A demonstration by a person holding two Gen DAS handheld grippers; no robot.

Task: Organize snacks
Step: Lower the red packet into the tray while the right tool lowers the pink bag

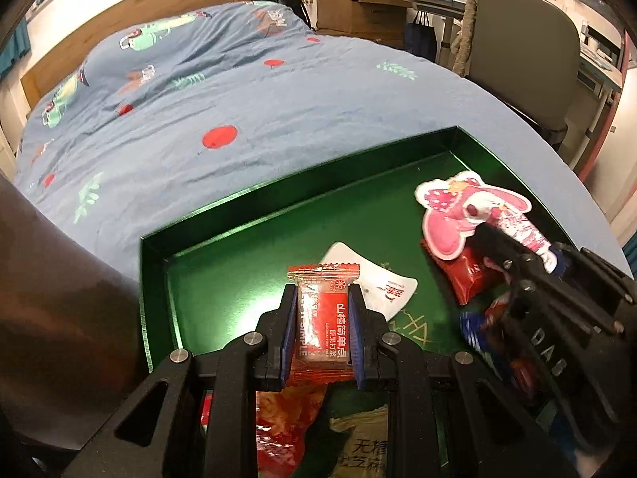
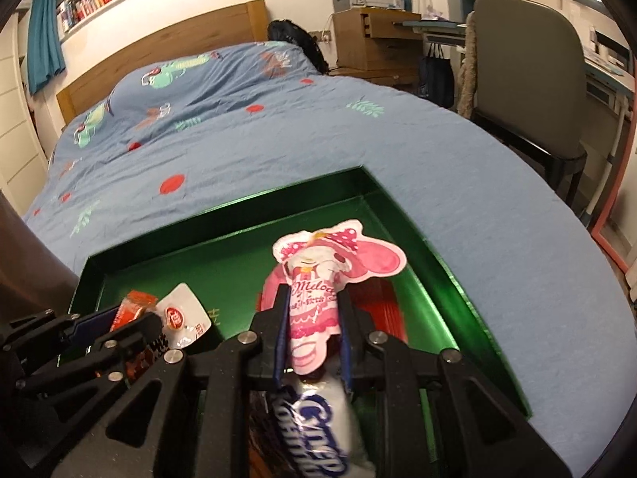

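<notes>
A green tray (image 1: 278,187) (image 2: 223,207) lies on a blue bedspread. My left gripper (image 1: 323,298) is shut on a red-orange snack packet (image 1: 324,318), held just above the tray's near left part. My right gripper (image 2: 312,302) is shut on a pink cartoon-shaped packet (image 2: 318,279) (image 1: 458,215), over the tray's right side. In the tray lie a white packet (image 1: 378,283) (image 2: 181,314), a red packet (image 1: 466,275) (image 2: 378,306), a blue-and-white packet (image 2: 318,426) and other wrappers near the front. In the right wrist view the left gripper (image 2: 131,314) shows at the lower left.
The blue bedspread (image 1: 199,119) stretches behind and beside the tray, with a wooden headboard (image 2: 159,47) at the back. A grey chair (image 2: 525,79) and a desk stand to the right of the bed. A dark rounded shape (image 1: 51,298) fills the left edge.
</notes>
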